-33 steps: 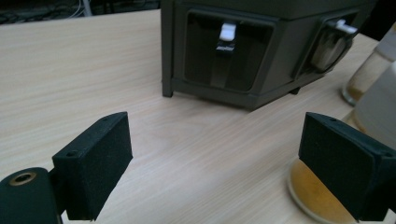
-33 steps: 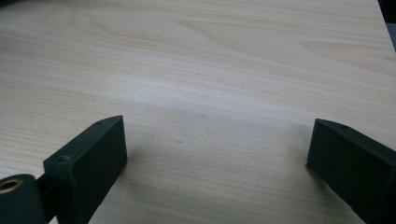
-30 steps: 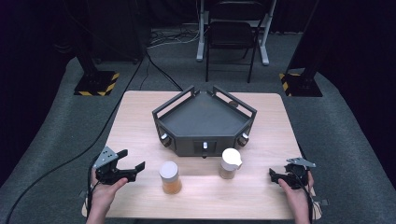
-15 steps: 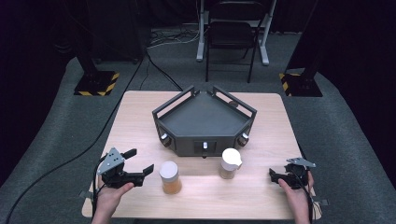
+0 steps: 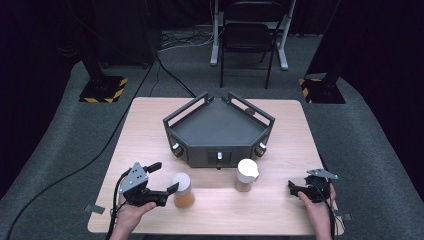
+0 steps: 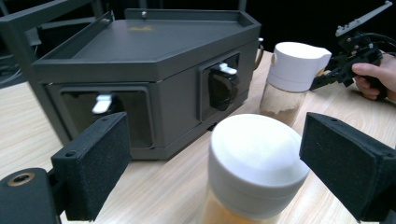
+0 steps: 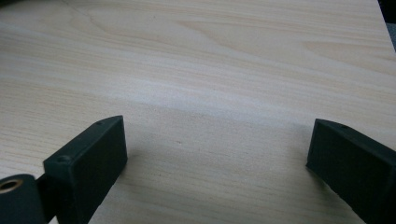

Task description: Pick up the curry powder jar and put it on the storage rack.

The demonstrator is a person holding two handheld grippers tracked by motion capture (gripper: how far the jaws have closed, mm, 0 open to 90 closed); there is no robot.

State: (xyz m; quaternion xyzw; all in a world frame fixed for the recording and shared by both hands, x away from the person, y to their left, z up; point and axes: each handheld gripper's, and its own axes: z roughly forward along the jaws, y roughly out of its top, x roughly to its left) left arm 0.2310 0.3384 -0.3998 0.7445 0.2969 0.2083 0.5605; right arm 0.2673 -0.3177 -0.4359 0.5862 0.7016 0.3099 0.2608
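Your left tool [image 6: 215,163] gapes wide around the white-lidded amber jar [image 6: 254,170] — pads clear; your right tool [image 7: 215,163], at three o'clock, gapes wide over bare wooden table [image 7: 210,70].

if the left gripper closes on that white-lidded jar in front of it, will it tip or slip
The jar looks rigid, so the open left gripper should clamp it firmly. Its smooth round lid could slip or twist between the flat pads. It stands upright and looks partly filled with amber contents, so a low push probably slides it rather than tipping it.
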